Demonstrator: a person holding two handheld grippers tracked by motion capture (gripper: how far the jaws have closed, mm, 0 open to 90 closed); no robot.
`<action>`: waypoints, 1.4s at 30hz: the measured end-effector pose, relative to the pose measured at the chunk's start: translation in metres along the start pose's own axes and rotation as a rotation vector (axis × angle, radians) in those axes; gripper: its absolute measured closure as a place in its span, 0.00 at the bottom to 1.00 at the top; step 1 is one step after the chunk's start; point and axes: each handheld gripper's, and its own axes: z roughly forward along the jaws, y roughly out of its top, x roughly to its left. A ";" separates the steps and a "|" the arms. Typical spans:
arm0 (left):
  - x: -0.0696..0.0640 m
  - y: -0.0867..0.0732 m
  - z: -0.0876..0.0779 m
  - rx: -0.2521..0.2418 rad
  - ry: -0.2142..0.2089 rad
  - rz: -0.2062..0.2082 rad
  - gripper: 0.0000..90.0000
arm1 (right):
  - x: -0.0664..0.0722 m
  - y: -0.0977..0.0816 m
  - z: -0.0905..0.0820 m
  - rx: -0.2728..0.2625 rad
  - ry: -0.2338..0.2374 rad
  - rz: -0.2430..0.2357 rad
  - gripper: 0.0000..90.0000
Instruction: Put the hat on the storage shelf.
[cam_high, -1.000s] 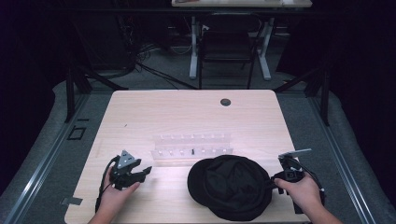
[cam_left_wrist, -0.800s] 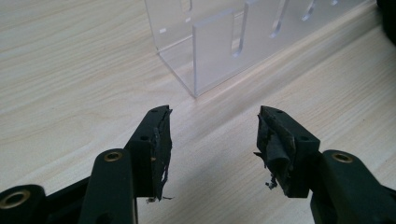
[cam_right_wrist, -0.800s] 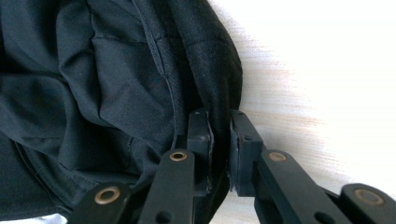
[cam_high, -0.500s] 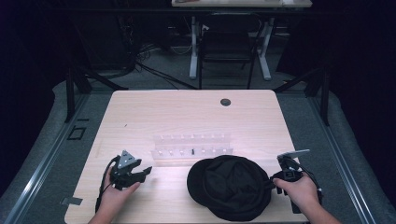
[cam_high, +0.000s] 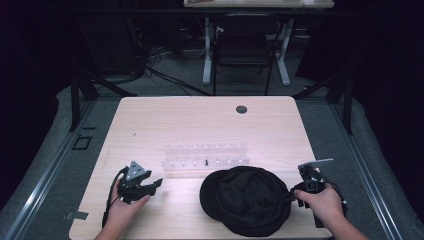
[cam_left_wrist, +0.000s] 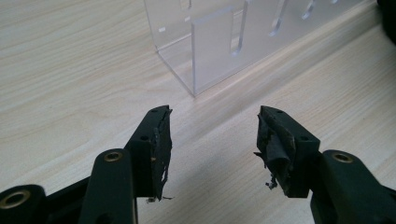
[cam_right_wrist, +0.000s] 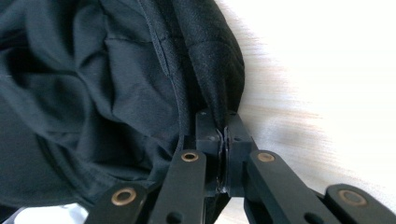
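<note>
Black cap (cam_high: 246, 199) lies on table (cam_high: 200, 125), just in front of clear acrylic rack (cam_high: 205, 159), toward its right end.

Right gripper (cam_high: 295, 192) at cap's right edge; jaws pinched tight on fabric rim.

Left gripper (cam_high: 150, 184) well left of cap, near rack's left end; jaws wide apart, nothing between them.

Judged step: cap gripped, lift pending. Next likely needs holding pinch while raising; left free to assist.

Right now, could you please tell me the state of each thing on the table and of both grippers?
Left gripper: open, nothing between its fingers, resting low on the table.
Right gripper: shut on the black hat's edge.
Black hat: crumpled, lying on the table.
Clear acrylic rack: upright, untouched.
</note>
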 end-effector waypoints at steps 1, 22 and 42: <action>0.000 0.000 0.000 0.000 0.000 0.000 0.50 | 0.001 0.000 -0.005 0.003 0.021 -0.003 0.98; 0.000 0.000 0.001 0.001 0.001 0.000 0.50 | 0.027 -0.002 -0.057 -0.054 0.149 -0.015 0.98; -0.001 -0.001 0.001 0.002 0.001 0.003 0.50 | 0.057 0.003 -0.089 -0.071 0.236 -0.037 0.98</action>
